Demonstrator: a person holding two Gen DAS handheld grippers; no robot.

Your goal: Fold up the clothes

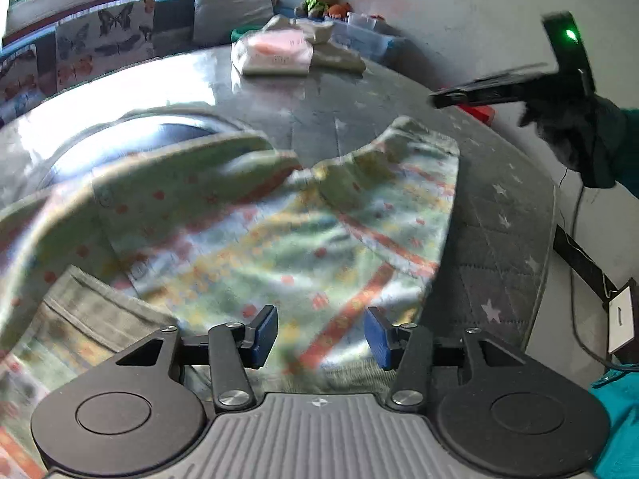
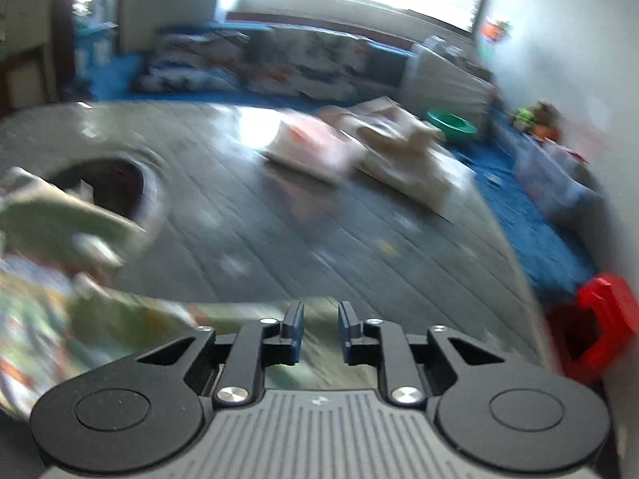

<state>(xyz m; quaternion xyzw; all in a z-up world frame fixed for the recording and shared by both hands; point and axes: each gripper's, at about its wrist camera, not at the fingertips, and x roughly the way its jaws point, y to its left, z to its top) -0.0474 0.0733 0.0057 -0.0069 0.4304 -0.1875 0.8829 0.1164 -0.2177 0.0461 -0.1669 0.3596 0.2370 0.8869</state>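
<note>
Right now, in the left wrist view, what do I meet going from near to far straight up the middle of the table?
Left claw → patterned green garment with orange stripes → bare grey starred quilted table cover → folded pink and white clothes stack → stuffed toys by the wall.

Garment (image 1: 279, 219) on mat (image 1: 359, 111); folded stack (image 1: 275, 54) behind it.
</note>
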